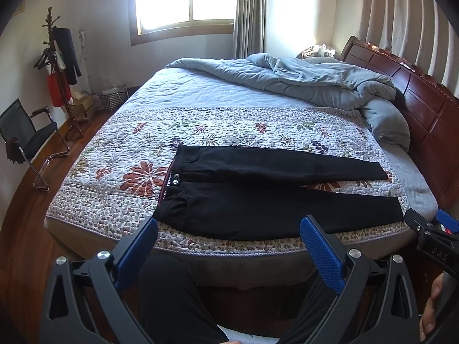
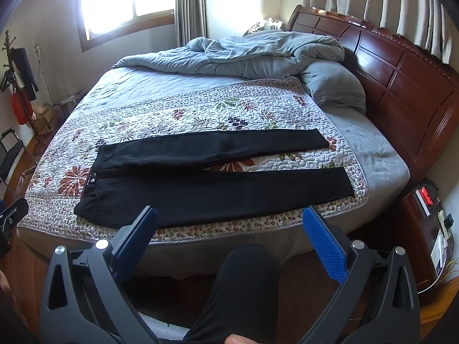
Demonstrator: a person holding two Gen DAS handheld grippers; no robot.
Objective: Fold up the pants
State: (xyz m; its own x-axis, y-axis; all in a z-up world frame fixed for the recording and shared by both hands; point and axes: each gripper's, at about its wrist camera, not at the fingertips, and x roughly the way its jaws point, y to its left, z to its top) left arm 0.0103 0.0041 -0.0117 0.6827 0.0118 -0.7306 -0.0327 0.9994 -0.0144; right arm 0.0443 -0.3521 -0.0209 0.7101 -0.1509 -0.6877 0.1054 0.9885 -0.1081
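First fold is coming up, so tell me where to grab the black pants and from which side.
The black pants lie flat on the quilt, waist left, legs spread to the right. Probably best: take the near leg along its bed-edge side, left gripper at the hip corner, right gripper at the hem, coming in low from the bed's near side, then fold it over the far leg.

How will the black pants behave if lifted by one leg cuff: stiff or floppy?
Likely floppy: the black pants lie flat and thin on the quilt, so the rest should sag and trail. Probably light. The quilt's textured surface may drag on the fabric rather than let it slide.
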